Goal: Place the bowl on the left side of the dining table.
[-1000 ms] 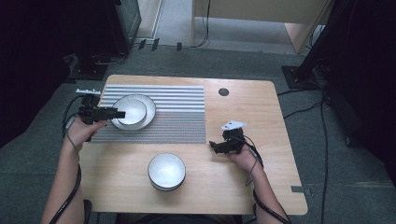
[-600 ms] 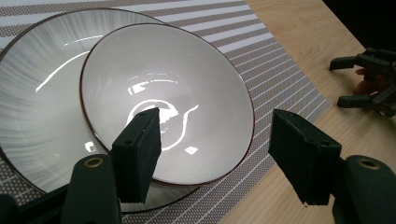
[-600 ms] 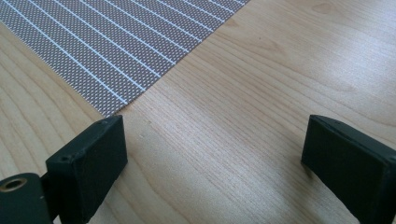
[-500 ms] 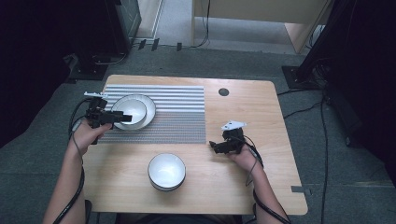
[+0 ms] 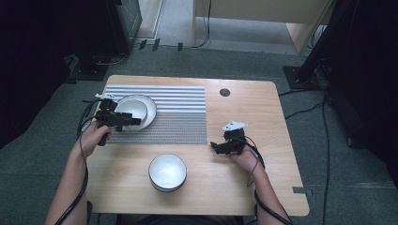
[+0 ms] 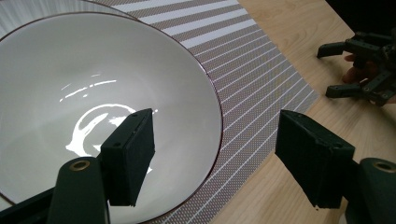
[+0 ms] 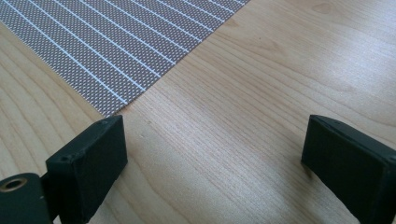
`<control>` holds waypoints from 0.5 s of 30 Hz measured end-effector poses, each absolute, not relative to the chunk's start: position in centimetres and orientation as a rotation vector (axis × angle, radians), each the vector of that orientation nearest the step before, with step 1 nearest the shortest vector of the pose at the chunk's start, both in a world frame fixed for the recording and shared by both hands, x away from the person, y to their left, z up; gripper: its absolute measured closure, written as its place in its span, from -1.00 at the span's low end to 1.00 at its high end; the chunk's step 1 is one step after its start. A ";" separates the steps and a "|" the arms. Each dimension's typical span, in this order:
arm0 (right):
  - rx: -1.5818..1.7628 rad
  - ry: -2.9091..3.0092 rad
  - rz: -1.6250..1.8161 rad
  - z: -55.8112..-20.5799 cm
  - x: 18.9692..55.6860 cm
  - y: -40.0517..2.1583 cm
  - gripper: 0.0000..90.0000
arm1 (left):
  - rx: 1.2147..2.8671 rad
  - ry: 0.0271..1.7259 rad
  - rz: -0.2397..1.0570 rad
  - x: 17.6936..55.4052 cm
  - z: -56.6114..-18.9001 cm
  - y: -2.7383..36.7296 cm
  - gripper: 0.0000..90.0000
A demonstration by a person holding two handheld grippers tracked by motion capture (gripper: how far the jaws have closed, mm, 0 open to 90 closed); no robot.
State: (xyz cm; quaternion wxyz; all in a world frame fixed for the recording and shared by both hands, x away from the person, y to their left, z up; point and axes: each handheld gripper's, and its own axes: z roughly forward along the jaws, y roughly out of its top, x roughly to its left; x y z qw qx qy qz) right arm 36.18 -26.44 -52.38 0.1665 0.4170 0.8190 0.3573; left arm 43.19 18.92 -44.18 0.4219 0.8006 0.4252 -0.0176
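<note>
Your left hand-held gripper point(image 6: 212, 158): jaws spread, just been opening, straddling bowl point(image 6: 93, 107) rim near desk point(image 5: 244, 112) left edge; bowl cut off. Right hand-held gripper point(image 7: 212, 163): spread, empty.

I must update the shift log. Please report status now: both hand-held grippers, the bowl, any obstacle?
Left hand-held gripper open, jaws just opening, astride rim of bowl on mat. Right hand-held gripper open, empty, over table. Nothing in the way.
</note>
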 end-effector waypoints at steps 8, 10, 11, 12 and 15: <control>1.187 2.331 1.017 -52.4 36.2 -26.4 -0.86 | 2.054 0.982 -0.033 42.7 -44.2 17.2 -0.39; 1.188 2.332 1.017 -52.4 36.2 -26.4 -0.86 | 2.060 0.958 -0.045 42.6 -44.2 16.8 -0.40; 1.188 2.332 1.017 -52.4 36.2 -26.4 -0.86 | 2.066 0.946 -0.046 42.6 -44.2 16.7 -0.41; 1.187 2.332 1.017 -52.4 36.2 -26.4 -0.86 | 2.073 0.949 -0.042 42.6 -44.3 16.5 -0.41; 1.187 2.331 1.017 -52.4 36.2 -26.4 -0.86 | 2.086 0.928 -0.054 42.5 -44.6 16.0 -0.40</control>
